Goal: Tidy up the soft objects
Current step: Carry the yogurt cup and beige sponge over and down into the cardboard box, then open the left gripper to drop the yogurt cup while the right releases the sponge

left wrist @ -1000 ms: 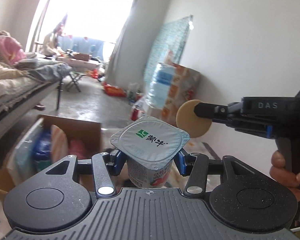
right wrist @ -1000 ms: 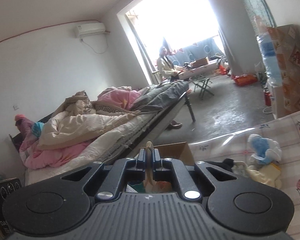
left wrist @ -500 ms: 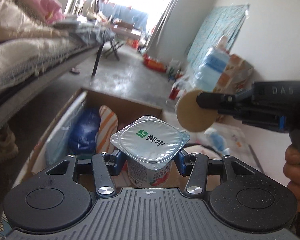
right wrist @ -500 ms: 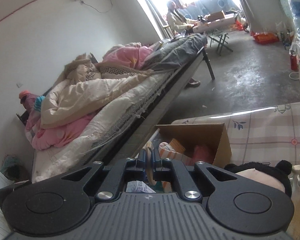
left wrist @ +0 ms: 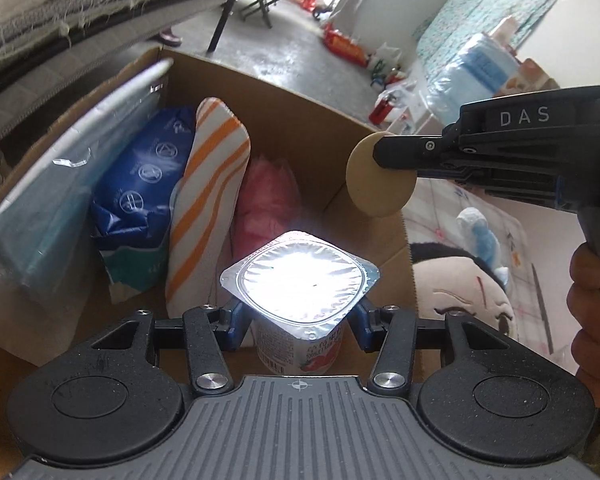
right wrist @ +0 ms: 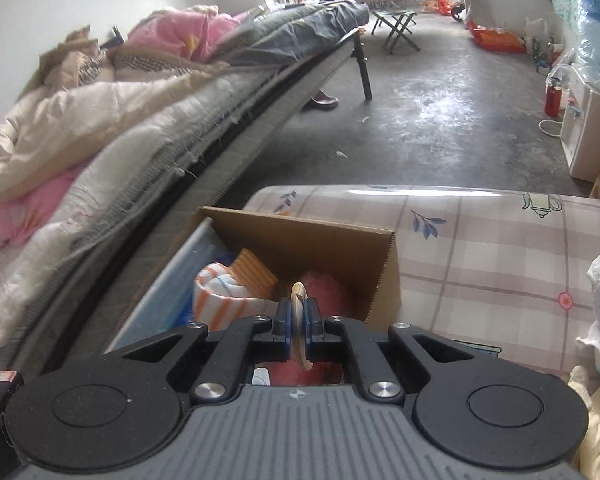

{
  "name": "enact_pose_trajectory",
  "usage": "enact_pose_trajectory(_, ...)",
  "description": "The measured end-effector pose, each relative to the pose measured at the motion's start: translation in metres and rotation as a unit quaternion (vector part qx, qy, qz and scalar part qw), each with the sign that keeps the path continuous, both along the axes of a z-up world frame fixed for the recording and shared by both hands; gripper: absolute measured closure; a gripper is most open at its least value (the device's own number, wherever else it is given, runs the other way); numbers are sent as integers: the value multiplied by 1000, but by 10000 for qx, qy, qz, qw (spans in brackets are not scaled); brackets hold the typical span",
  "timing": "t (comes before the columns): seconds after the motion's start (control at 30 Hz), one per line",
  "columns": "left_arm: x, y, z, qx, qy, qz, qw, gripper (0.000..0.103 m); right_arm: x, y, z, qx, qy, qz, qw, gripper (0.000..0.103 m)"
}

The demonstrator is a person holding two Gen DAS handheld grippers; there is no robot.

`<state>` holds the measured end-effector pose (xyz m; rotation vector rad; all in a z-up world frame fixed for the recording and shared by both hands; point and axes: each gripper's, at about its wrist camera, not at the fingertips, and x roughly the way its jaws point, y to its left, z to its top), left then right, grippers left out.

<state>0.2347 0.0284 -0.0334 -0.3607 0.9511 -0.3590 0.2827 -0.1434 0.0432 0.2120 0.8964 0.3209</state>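
Note:
My left gripper [left wrist: 298, 326] is shut on a yogurt cup [left wrist: 300, 276] with a foil lid, held above the open cardboard box [left wrist: 300, 120]. My right gripper [right wrist: 299, 322] is shut on a round beige pad [right wrist: 299, 320]; in the left wrist view the pad [left wrist: 376, 178] hangs over the box's right wall. The box [right wrist: 300, 236] holds an orange-striped cloth [left wrist: 208, 208], a blue packet [left wrist: 140, 188], a pink fluffy item [left wrist: 268, 196] and a clear-wrapped pack [left wrist: 60, 184].
The box stands on a table with a checked cloth [right wrist: 480, 248]. A plush doll head [left wrist: 460, 280] and a blue-white soft toy [left wrist: 480, 236] lie to the right of the box. A bed with heaped blankets [right wrist: 100, 120] runs along the left.
Both grippers have tilted down and moved over the box, which now fills the view below them. Each still holds its object.

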Motion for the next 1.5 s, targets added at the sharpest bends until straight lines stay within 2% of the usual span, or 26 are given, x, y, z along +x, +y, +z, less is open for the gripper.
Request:
enact_pose_trajectory(0.17,7,4,-4,-167,316,154,9992,53,6,3,-2,-179,-43,71,9998,96)
enact_pose_trajectory(0.4,9,0,-4,35,508,293,9983,53,10,3,-1,-174,-117,126,9997,96)
enact_pose_trajectory(0.67,13,5,-9,-304,846,242,9957,48,10,5,-3,-117,-69,200,9997,96)
enact_pose_trajectory(0.73,11,7,-8,-400,786,247,9958,46,9,6,-4,-107,-40,229,9997,96)
enact_pose_trajectory(0.8,8,8,-6,-488,689,244,9961,37,8,8,-3,-138,-49,253,9996,96)
enact_pose_trajectory(1.07,1,15,3,-613,545,288,9962,36,8,11,-1,-189,-6,283,9994,96)
enact_pose_trajectory(1.27,-12,29,19,-392,75,650,9971,35,15,19,-2,-374,170,368,9985,96)
enact_pose_trajectory(1.5,-24,48,28,-154,-278,964,9948,33,26,29,-13,-694,318,296,9966,96)
